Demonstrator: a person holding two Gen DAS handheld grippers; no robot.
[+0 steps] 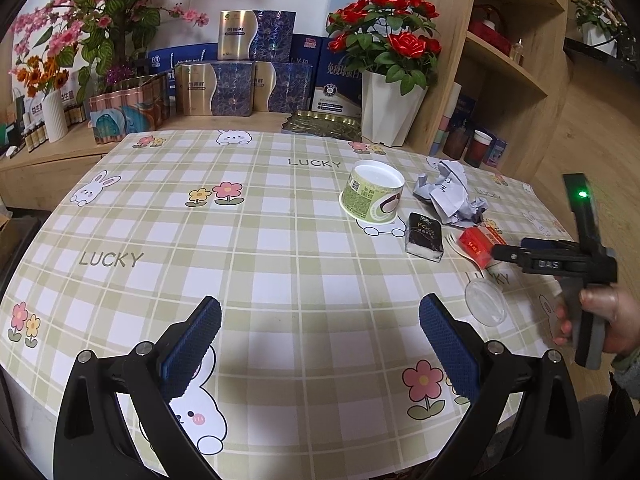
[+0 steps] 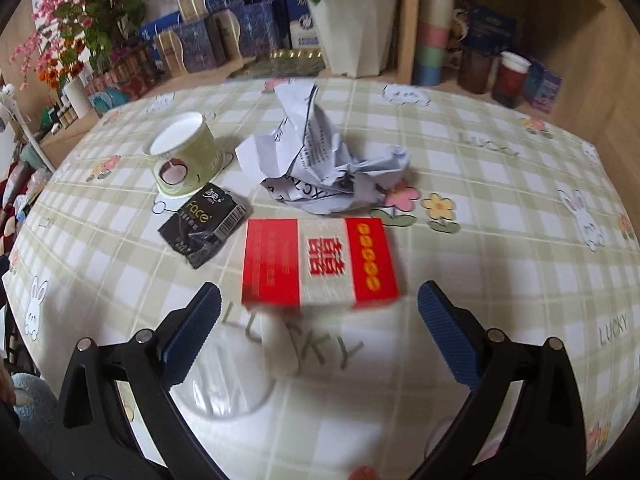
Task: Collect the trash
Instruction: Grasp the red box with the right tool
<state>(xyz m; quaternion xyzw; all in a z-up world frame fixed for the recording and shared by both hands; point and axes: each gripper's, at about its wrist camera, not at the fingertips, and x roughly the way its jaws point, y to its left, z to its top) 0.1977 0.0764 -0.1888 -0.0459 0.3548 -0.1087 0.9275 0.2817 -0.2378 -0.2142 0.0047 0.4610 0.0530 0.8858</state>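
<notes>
Trash lies on the check tablecloth: a green paper cup on its side, crumpled white paper, a black packet, a red box resting over a white plastic fork, and a clear lid. My left gripper is open over bare cloth, well short of the trash. My right gripper is open just before the red box, with the fork handle and clear lid under it. Beyond the box lie the packet, cup and paper.
A white pot of red roses, a gold tray and stacked gift boxes line the far edge. A wooden shelf with cups stands at back right. A hand holds the right gripper.
</notes>
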